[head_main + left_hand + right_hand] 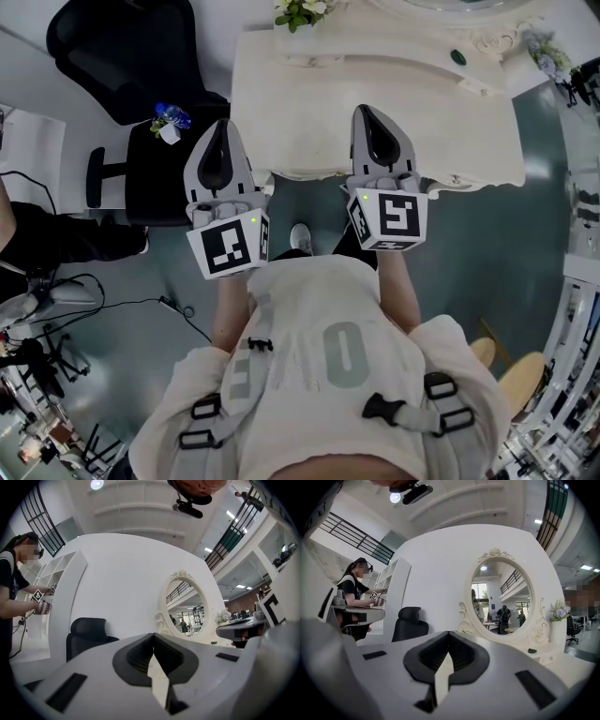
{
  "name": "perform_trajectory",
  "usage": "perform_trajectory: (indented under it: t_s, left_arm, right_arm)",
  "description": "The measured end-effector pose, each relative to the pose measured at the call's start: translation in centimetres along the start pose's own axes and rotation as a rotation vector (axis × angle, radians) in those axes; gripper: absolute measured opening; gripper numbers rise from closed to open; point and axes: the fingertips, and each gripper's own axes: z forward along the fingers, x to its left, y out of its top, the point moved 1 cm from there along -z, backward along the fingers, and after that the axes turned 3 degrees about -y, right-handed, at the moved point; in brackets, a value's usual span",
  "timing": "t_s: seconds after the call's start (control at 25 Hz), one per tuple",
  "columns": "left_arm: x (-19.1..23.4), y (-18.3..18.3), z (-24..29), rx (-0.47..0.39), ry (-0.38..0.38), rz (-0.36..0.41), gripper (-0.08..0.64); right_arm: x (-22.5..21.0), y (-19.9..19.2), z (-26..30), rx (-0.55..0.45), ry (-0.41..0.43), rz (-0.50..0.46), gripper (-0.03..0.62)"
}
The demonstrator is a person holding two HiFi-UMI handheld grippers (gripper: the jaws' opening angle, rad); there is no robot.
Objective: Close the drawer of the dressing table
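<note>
The white dressing table [309, 103] fills the upper middle of the head view, and no drawer front shows beyond its scalloped front edge. My right gripper [367, 110] reaches over that edge onto the tabletop, jaws shut with nothing between them. My left gripper [224, 125] hovers just off the table's left front corner, also shut and empty. In the right gripper view the closed jaws [448, 633] point at the oval mirror [501, 597]. From the left gripper view, the closed jaws [153, 635] face the mirror [183, 606] from farther left.
A black office chair [122, 47] stands left of the table, with a dark stool [155, 178] carrying a small blue bouquet [169, 120] beside it. Flowers [302, 11] and a small dark object [457, 56] sit on the tabletop. Another person [14, 588] stands at a white shelf to the left.
</note>
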Motion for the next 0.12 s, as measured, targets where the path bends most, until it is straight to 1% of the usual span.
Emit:
perform_trajectory:
  t_s: [0.12]
  left_arm:
    - [-0.01,-0.1,0.53,0.003,0.013,-0.004,0.02]
  right_arm:
    - [-0.21,0.27,0.36,-0.003,0.013,-0.007,0.008]
